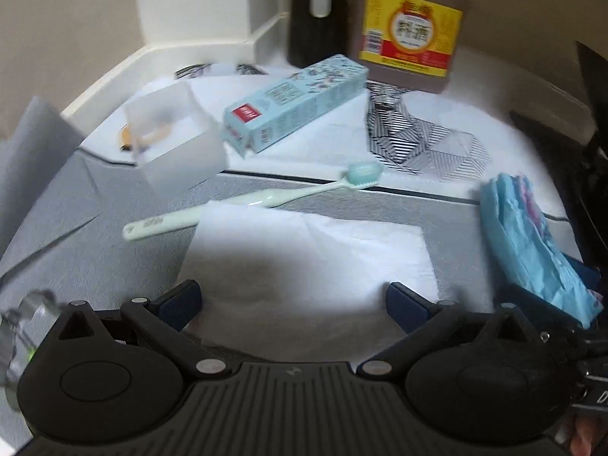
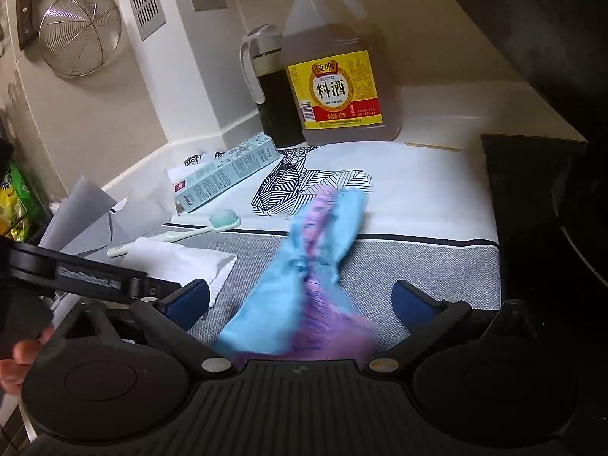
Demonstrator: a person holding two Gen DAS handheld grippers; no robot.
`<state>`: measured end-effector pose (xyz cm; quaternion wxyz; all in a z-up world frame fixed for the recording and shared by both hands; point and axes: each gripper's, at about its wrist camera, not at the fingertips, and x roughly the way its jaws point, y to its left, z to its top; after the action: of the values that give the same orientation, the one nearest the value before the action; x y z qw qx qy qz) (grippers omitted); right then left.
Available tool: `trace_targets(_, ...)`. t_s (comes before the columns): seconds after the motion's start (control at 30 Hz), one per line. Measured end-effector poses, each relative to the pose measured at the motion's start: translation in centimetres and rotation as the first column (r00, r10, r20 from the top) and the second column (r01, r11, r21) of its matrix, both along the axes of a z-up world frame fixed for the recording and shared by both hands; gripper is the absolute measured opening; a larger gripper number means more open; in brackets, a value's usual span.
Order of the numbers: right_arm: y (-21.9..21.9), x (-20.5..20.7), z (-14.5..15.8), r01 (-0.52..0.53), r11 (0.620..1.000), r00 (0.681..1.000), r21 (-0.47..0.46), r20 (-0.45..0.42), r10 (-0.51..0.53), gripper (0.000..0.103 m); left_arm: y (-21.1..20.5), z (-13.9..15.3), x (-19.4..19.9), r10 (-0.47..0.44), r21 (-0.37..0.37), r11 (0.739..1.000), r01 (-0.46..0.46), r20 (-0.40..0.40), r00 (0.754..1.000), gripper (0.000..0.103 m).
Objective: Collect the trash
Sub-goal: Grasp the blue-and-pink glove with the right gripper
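Hovering low over the desk, the left claw (image 1: 292,304) stands spread wide with nothing between its pads, and the white tissue (image 1: 311,250) lies flat on the grey mat (image 1: 76,205) directly under and ahead of it. The right claw (image 2: 300,304) is likewise spread, and the blue-and-purple wrapper (image 2: 315,250) runs from between its fingers out toward the far side; blur makes it unclear whether the pads touch it, but they are not pinching it.

Both pieces look light and limp. The tissue is thin and flat, so it offers no edge to grab from above; I judge the best hold is at its near edge or a corner, pinching the sheet up into a fold. The wrapper is crumpled and crinkly, likely a little slippery, but its bunched middle gives a ridge that a closing claw could catch easily.

Just beyond the tissue, touching its far left corner, lies a pale green toothbrush (image 1: 250,197), with a toothpaste box (image 1: 296,102) and a frosted plastic cup (image 1: 178,136) farther off. A large bottle of cooking wine (image 2: 334,72) and a dark oil dispenser (image 2: 273,95) stand at the far edge.
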<state>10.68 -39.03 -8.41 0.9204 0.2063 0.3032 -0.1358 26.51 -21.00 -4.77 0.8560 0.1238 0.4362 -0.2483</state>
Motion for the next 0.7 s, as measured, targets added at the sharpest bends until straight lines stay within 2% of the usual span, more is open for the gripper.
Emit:
trace_targets(0.07, 0.0, -0.1, 0.0, 0.000, 1.000, 1.000, 0.002, 0.002, 0.000, 0.103, -0.3, 0.0, -0.4, -0.058, -0.018, 0.998, 0.057, -0.001, 0.998, 0.103)
trace_targets(0.13, 0.1, 0.1, 0.1, -0.001, 1.000, 1.000, -0.005, -0.006, 0.001, 0.103, -1.0, -0.3, -1.1, -0.077, 0.005, 0.997, 0.077, 0.047, 0.996, 0.103)
trace_targets(0.3, 0.3, 0.2, 0.0, 0.003, 1.000, 1.000, -0.016, -0.021, -0.003, 0.103, -0.9, -0.7, -1.3, -0.025, -0.031, 0.999, 0.028, 0.077, 0.997, 0.102)
trace_targets(0.33, 0.4, 0.2, 0.0, 0.000, 1.000, 1.000, -0.019, -0.025, 0.000, 0.103, -0.8, -0.6, -1.5, -0.029, -0.038, 0.999, 0.032, 0.084, 0.996, 0.095)
trace_targets(0.4, 0.7, 0.3, 0.1, -0.013, 0.999, 1.000, -0.031, -0.028, 0.012, 0.101, -0.6, 0.1, -1.8, -0.041, -0.059, 0.997, 0.047, 0.099, 0.994, 0.056)
trace_targets(0.43, 0.7, 0.2, 0.1, -0.026, 0.999, 1.000, -0.027, -0.015, 0.025, 0.086, -0.5, 0.6, -1.7, -0.037, -0.073, 0.996, 0.042, 0.078, 0.996, 0.010)
trace_targets(0.47, 0.6, 0.1, 0.1, -0.038, 0.999, 0.999, -0.008, -0.003, 0.038, 0.061, -0.2, 0.8, -1.3, -0.024, -0.099, 0.995, 0.027, 0.032, 0.999, 0.000)
trace_targets(0.53, 0.2, -0.1, 0.0, -0.045, 0.998, 0.999, 0.037, 0.015, 0.045, 0.039, 0.5, 1.0, -1.2, -0.008, -0.137, 0.991, 0.007, -0.003, 1.000, 0.000)
trace_targets(0.63, -0.4, -0.6, -0.3, -0.070, 0.991, 0.996, 0.117, 0.066, 0.063, 0.032, 1.3, 1.6, -2.2, 0.008, -0.135, 0.991, -0.003, 0.035, 0.999, 0.000)
trace_targets(0.7, -0.1, -0.7, 0.0, -0.086, 0.990, 0.993, 0.114, 0.094, 0.075, 0.031, 2.2, 2.4, -3.3, 0.018, -0.146, 0.989, -0.011, 0.051, 0.999, 0.000)
